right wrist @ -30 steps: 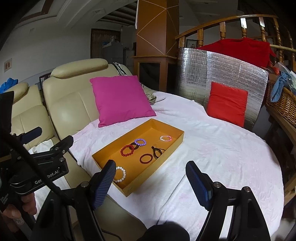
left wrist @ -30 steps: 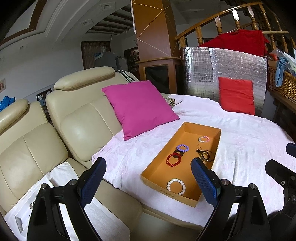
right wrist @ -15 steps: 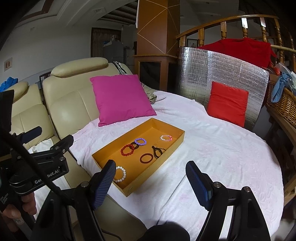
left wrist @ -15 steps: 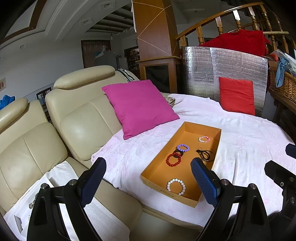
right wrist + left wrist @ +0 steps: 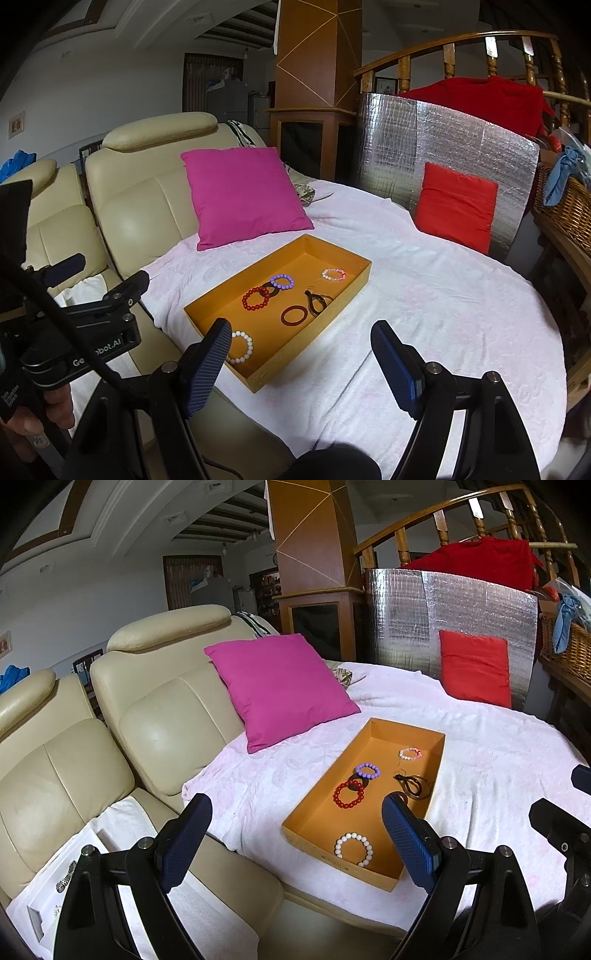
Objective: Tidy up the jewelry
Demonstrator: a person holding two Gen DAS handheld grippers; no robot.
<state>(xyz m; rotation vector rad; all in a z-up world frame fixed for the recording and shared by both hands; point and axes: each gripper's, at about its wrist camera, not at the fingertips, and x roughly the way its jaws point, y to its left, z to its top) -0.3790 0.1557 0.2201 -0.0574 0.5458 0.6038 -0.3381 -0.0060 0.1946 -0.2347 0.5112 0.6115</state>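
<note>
- Your left gripper hovers with its blue fingers spread wide apart and nothing between them, near the left edge of the table, over the gap between sofa and table.
- Your right gripper is spread just as wide and holds nothing, hanging above the near edge of the white tablecloth.
- From the right wrist view, your left gripper shows at the far left, held in your hand.
- Just beyond both grippers the orange tray lies on the cloth, its long side running away to the far right.
- Inside the tray, the white bead bracelet lies at the near end.
- The red bead bracelet sits mid-tray, touching a dark ring, with the purple bead bracelet just beyond.
- The pink bracelet lies toward the far end.
- A brown bangle and a dark looped piece lie along the tray's right side.
- A magenta cushion leans on the cream sofa to the left.
- A red cushion stands at the far side.
</note>
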